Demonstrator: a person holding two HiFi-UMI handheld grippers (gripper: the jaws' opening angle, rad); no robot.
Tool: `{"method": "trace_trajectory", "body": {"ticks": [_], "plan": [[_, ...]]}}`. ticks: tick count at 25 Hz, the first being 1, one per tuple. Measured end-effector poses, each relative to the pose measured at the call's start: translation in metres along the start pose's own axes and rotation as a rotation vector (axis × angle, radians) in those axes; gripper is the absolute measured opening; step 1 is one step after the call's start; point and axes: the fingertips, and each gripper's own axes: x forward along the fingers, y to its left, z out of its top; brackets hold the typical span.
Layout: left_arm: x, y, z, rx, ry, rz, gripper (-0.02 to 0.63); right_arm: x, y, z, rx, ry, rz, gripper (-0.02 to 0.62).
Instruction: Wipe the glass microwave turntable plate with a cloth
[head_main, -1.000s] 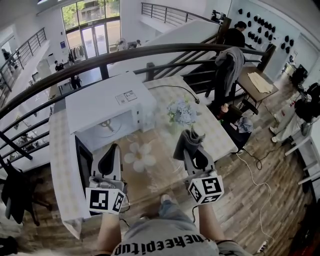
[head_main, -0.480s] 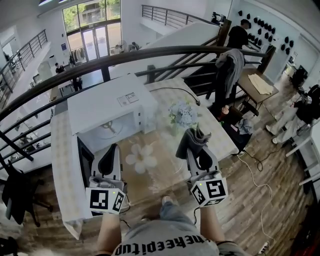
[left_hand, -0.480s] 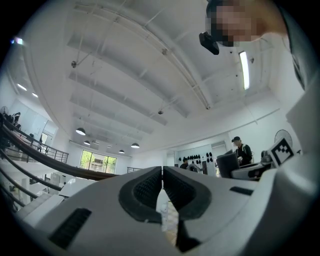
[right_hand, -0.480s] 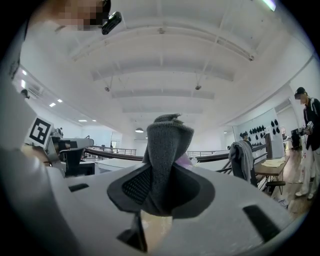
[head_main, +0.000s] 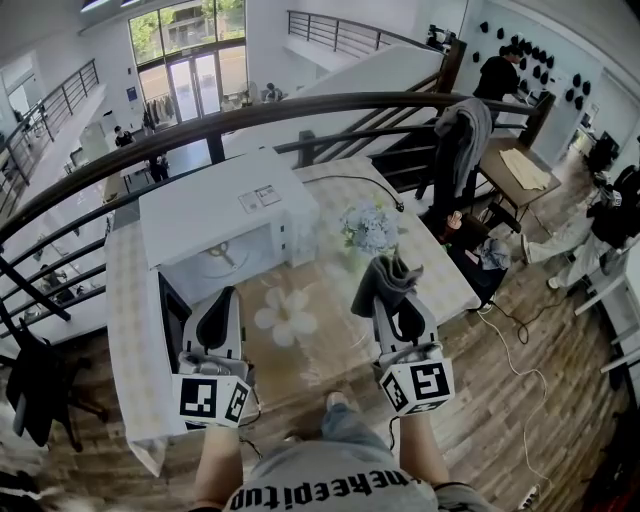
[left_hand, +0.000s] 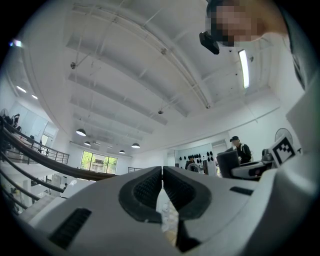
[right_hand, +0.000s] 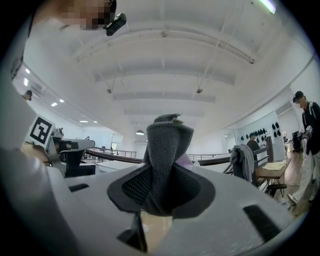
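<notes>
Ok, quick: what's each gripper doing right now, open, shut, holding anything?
Left gripper: shut, nothing between its jaws.
Right gripper: shut on the grey cloth.

Place: open-plan workspace on a mezzanine in a tall white hall, part office, part lab.
Levels: a dark railing (head_main: 300, 104) and stairs (head_main: 400, 155) edge the deck; a lower floor with glass doors (head_main: 195, 80) lies beyond.
Ceiling: white beams (left_hand: 125, 75) with a strip light (left_hand: 244, 67).
Work signs: black gear in rows on a wall (head_main: 560, 75), a person (head_main: 505, 70) beside it, a desk (head_main: 515, 165), a cable (head_main: 510, 320) across the wood floor (head_main: 520, 400).
Staged corner: a surface (head_main: 125, 330) in checked cloth bears a microwave (head_main: 215, 205) and flowers (head_main: 368, 228).
</notes>
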Motion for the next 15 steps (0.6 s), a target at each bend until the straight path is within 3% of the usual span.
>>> {"method": "trace_trajectory", "body": {"ticks": [15], "plan": [[-0.009,-0.008,0.003,0.011,0.01,-0.019,0.012,-0.014,0.002,0.003,0.007,-0.007,-0.017,0.104]]}}
